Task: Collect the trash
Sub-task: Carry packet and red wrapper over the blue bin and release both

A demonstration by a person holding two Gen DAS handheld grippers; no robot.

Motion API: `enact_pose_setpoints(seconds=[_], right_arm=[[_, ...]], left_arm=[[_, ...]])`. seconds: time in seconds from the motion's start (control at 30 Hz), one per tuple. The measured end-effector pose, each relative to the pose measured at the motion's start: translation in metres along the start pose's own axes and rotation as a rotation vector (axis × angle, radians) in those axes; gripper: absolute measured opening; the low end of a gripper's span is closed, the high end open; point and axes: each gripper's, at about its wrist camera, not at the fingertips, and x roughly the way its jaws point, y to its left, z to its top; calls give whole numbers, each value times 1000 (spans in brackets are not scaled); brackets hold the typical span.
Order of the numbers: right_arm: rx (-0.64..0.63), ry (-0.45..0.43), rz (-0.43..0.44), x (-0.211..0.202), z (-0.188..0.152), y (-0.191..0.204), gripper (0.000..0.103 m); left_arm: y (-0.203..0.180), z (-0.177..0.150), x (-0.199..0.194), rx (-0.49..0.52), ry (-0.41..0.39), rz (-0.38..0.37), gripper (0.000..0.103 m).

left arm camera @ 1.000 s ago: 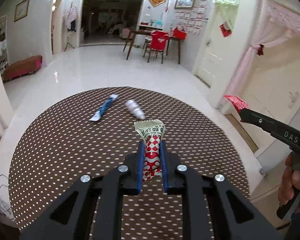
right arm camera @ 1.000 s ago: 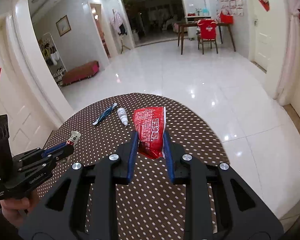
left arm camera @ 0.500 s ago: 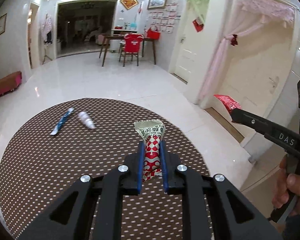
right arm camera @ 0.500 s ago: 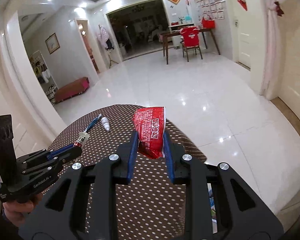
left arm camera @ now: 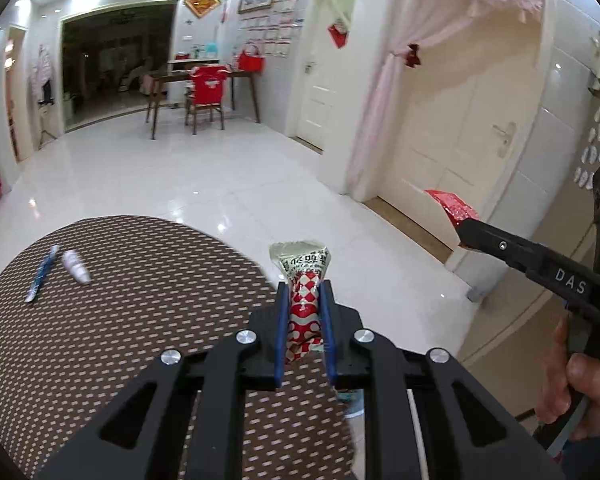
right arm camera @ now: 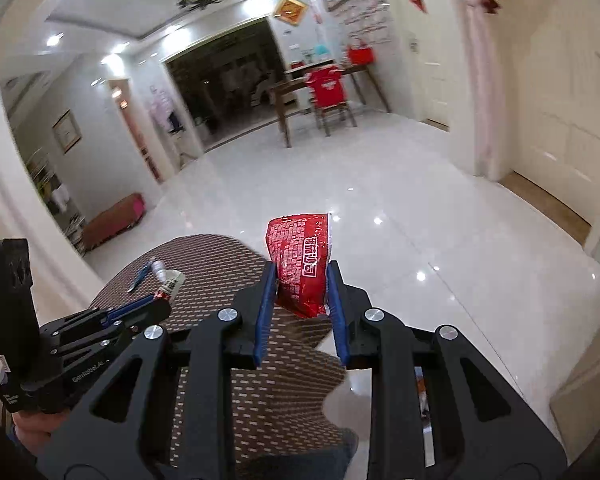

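My left gripper point(left arm camera: 303, 286) is shut on a red-and-white checked wrapper point(left arm camera: 305, 304) with a silver printed top, held above the right edge of the round brown dotted table point(left arm camera: 100, 340). My right gripper point(right arm camera: 301, 270) is shut on a red foil packet point(right arm camera: 302, 258), held past the table's edge over the floor; the packet also shows in the left wrist view point(left arm camera: 450, 208). A blue wrapper point(left arm camera: 42, 274) and a small white tube point(left arm camera: 76, 266) lie on the table's far left.
White tiled floor point(left arm camera: 204, 184) spreads beyond the table. A dark dining table with a red-covered chair point(left arm camera: 206, 92) stands far back. White doors and a pink curtain point(left arm camera: 384, 112) line the right wall. A red bench point(right arm camera: 114, 220) sits by the left wall.
Both grippers have swung right with their wrappers held, from over the table's middle to its right edge. The blue wrapper and white tube now lie far left.
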Motion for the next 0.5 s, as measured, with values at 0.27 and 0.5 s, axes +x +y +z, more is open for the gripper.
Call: enact_pose_setpoints(seconds=[0.27,0.5], right_arm=[[145,42,-111,0,-17,-80,25],[269,137,-162,28,-40,-130,25]], left_arm=[[-43,-1,61,36,101,-86,15],[-72,-16,136,64,258,-113,15]])
